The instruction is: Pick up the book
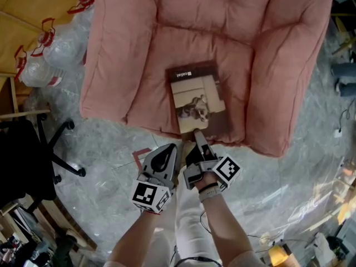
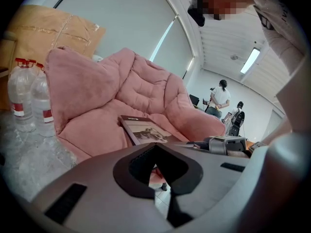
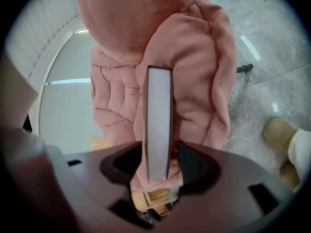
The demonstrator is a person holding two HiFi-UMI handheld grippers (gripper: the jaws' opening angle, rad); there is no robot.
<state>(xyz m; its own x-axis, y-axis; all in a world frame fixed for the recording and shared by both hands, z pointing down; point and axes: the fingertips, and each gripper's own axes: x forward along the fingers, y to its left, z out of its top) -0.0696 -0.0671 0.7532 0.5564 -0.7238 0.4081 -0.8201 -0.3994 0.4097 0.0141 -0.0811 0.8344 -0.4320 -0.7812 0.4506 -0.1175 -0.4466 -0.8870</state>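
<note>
We are at the grasp itself: our right gripper [image 1: 197, 134] straddles the near edge of the book [image 1: 194, 99] lying ahead on the pink armchair [image 1: 133, 77]. Its jaws are spread and seemingly not yet pressing. Next we should squeeze, then lift. Our left gripper [image 1: 171, 147] idles alongside, jaws together and empty.

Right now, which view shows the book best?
The head view: the book lies flat on the pink armchair seat, cover facing the camera. The left gripper view sees it at a low slant. The right gripper view shows only its page edge between the right tool's jaws.
</note>
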